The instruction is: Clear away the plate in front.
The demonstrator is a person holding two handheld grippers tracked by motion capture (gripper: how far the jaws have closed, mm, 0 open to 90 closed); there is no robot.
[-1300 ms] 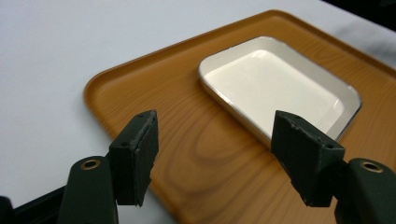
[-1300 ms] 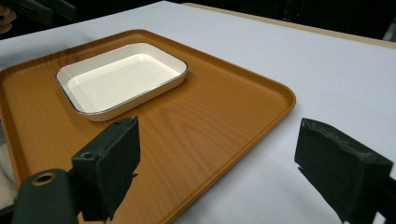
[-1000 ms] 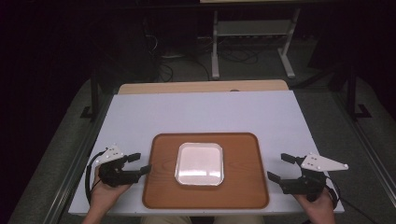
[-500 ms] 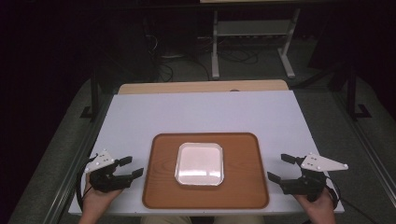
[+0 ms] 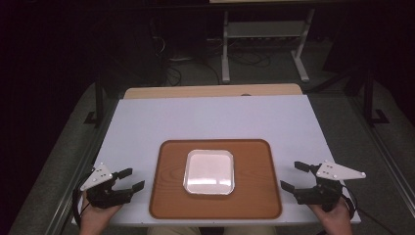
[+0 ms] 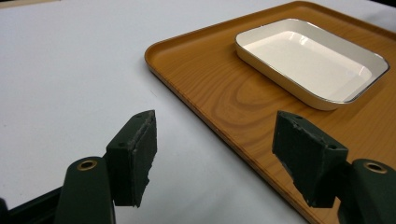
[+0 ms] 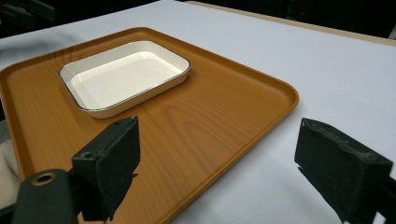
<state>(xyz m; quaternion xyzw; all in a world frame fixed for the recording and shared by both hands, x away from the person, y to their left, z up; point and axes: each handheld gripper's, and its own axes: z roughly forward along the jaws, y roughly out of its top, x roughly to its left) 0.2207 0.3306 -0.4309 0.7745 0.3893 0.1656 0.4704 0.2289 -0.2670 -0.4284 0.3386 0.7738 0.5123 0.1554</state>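
- Dark floor with a metal stand [image 5: 264, 44] and loose cables lies beyond the white table [image 5: 210, 120], as seen in the high view; the gripper views show none of this background.
- Wooden tray [image 5: 215, 178] sits on the table's near half, between the two grippers; a white rectangular dish [image 5: 209, 172] rests at its centre.
- Left gripper [image 5: 131, 179], held in a hand at the table's near left corner, has its jaws spread wide and grasps nothing.
- Left gripper view: one jaw over bare table, the other over the tray's edge [image 6: 196, 107], dish [image 6: 313, 63] beyond.
- Right gripper [image 5: 295, 176], near right corner, jaws likewise wide apart and empty.
- Right gripper view: tray's rounded corner [image 7: 280, 100] lies between the jaws; the dish's dark rim line [image 7: 126, 77] is visible.
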